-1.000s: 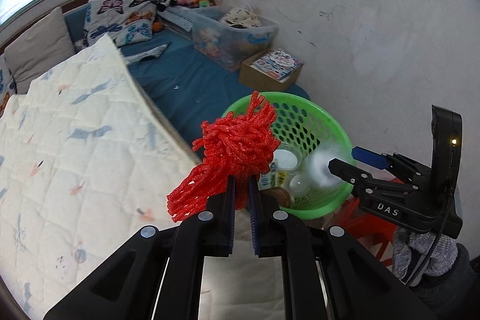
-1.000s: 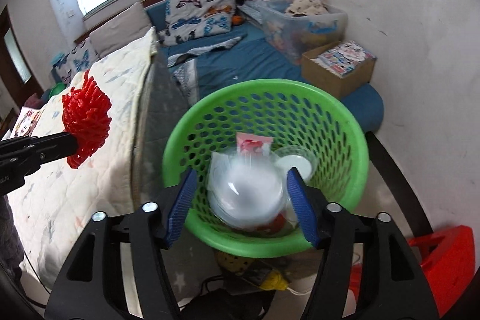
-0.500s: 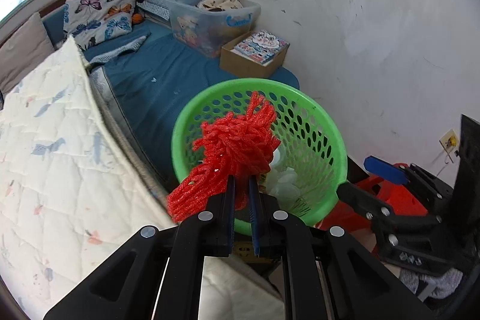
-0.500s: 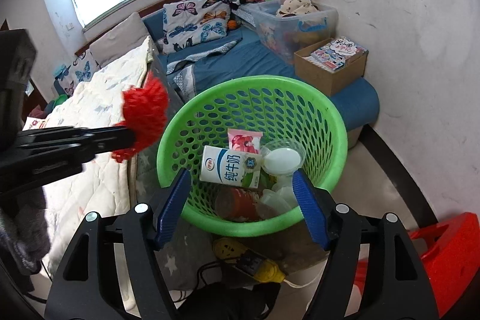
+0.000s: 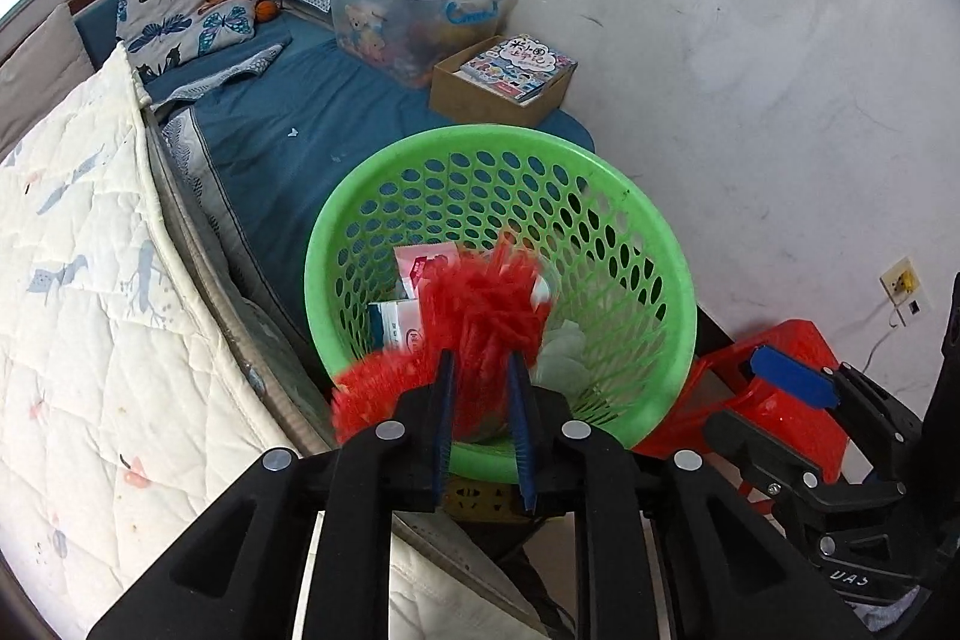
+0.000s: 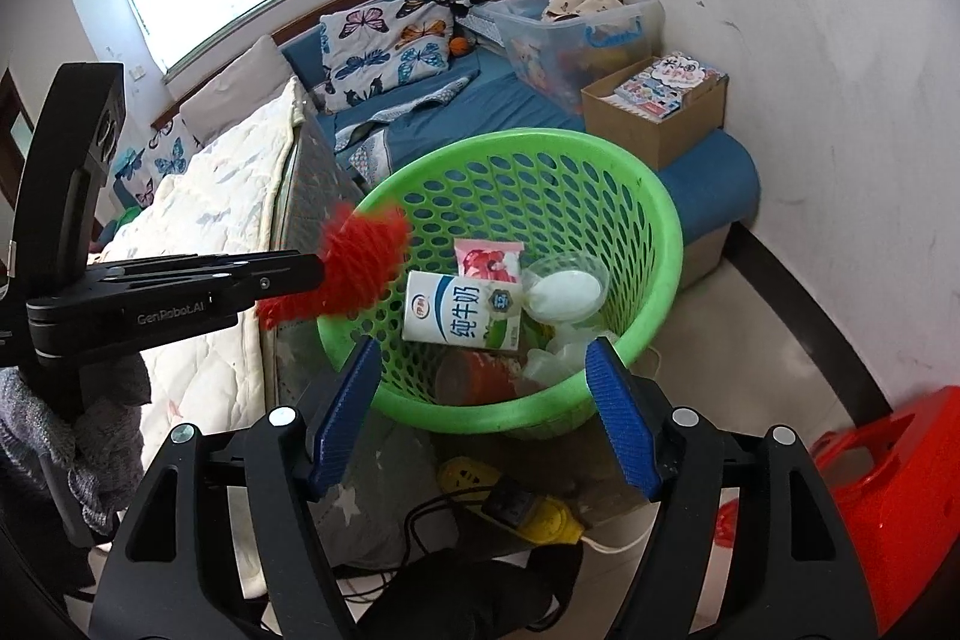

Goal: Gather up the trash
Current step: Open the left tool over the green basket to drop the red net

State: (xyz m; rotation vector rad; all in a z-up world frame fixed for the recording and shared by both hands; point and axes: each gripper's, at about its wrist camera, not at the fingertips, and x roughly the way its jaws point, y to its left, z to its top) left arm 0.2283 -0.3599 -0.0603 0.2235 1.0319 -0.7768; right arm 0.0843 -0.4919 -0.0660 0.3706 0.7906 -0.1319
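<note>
The left gripper point(image 5: 480, 370) hung over the near rim of a green perforated basket point(image 5: 630, 232). Its jaws had just been opening, and a blurred red mesh net point(image 5: 480, 304) sat between them, spilling left over the rim; whether the pads still pressed it could not be told. The right gripper point(image 6: 483, 358) stood just before the basket with jaws spread and nothing between them. Inside the basket lay a milk carton point(image 6: 456, 313), a pink packet point(image 6: 486, 262) and a clear plastic cup point(image 6: 567, 289).
</note>
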